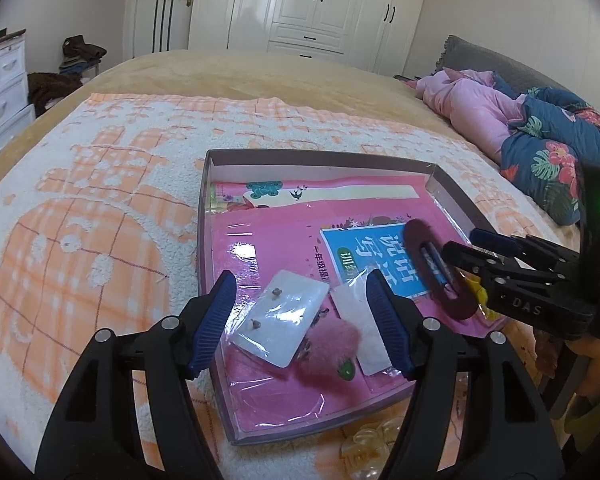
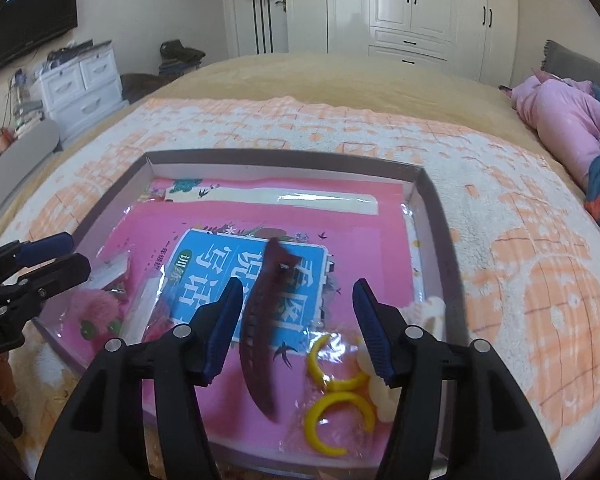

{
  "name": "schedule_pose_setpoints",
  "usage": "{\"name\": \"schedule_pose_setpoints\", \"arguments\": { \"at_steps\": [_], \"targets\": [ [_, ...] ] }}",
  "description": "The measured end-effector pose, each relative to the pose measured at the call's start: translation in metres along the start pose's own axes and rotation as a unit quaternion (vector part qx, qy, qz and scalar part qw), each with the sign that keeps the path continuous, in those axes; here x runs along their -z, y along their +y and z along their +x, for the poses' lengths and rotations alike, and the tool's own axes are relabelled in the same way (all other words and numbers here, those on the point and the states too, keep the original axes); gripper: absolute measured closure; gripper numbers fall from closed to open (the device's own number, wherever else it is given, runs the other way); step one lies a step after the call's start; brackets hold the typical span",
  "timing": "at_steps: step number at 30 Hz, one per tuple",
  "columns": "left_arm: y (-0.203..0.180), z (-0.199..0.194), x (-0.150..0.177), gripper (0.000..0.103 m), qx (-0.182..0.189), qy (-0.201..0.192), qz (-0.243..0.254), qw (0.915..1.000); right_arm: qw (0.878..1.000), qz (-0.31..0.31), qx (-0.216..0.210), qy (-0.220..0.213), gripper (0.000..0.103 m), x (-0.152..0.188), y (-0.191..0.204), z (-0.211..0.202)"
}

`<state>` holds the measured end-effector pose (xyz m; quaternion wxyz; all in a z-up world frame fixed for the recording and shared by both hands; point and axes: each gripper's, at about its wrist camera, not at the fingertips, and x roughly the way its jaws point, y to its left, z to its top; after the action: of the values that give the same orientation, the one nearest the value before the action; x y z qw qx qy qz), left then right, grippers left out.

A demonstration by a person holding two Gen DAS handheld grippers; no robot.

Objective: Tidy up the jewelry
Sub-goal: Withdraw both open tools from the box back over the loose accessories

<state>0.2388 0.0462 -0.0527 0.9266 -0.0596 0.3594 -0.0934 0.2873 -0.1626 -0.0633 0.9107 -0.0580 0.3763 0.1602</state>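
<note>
A shallow grey box lined with pink books lies on the bed. My left gripper is open above a clear packet of small earrings and a pink fluffy piece. My right gripper is open. A dark maroon oval hair clip is between its fingers, close to the left one, and looks free of both pads. A yellow hair clip in a clear packet lies by the right finger. The right gripper also shows in the left wrist view.
The box rests on an orange and white blanket. A pale translucent claw clip lies outside the box's near edge. A cream clip lies by the yellow one. Pink and blue bedding is heaped at the right.
</note>
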Motion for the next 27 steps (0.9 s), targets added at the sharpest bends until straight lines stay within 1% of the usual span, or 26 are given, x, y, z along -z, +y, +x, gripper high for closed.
{"name": "schedule_pose_setpoints", "arguments": {
  "at_steps": [2, 3, 4, 5, 8, 11, 13, 22, 27],
  "targets": [
    [-0.003, -0.003, 0.000, 0.039, 0.000, -0.003, -0.001, 1.0000, 1.000, 0.003, 0.000, -0.010, 0.035, 0.003, -0.002, -0.008],
    [-0.004, -0.005, 0.000, 0.034, -0.001, -0.004, -0.001, 1.0000, 1.000, 0.005, -0.001, -0.015, 0.031, 0.004, -0.003, -0.012],
    [-0.004, -0.008, 0.000, 0.031, -0.001, -0.007, -0.002, 1.0000, 1.000, 0.010, -0.003, -0.022, 0.029, 0.006, -0.005, -0.018],
    [-0.005, -0.009, -0.001, 0.030, 0.000, -0.009, -0.003, 1.0000, 0.999, 0.015, -0.005, -0.029, 0.026, 0.008, -0.007, -0.024],
    [-0.005, -0.016, 0.000, 0.023, 0.002, -0.015, -0.006, 0.9999, 0.999, 0.022, -0.015, -0.042, 0.023, 0.013, -0.010, -0.038],
    [-0.006, -0.025, 0.002, 0.018, 0.002, -0.021, -0.008, 0.9998, 0.998, 0.021, -0.013, -0.056, 0.020, 0.021, -0.012, -0.054],
    [-0.006, -0.033, 0.003, 0.012, 0.001, -0.026, -0.011, 0.9996, 0.998, 0.019, -0.014, -0.062, 0.019, 0.026, -0.012, -0.062],
    [-0.004, -0.060, 0.013, 0.012, -0.003, -0.043, -0.022, 0.9988, 0.997, 0.017, -0.024, -0.070, 0.016, 0.048, -0.010, -0.092],
    [-0.008, -0.070, 0.016, 0.012, -0.009, -0.053, -0.018, 0.9984, 0.997, 0.021, -0.029, -0.075, 0.016, 0.057, -0.007, -0.105]
  ]
}}
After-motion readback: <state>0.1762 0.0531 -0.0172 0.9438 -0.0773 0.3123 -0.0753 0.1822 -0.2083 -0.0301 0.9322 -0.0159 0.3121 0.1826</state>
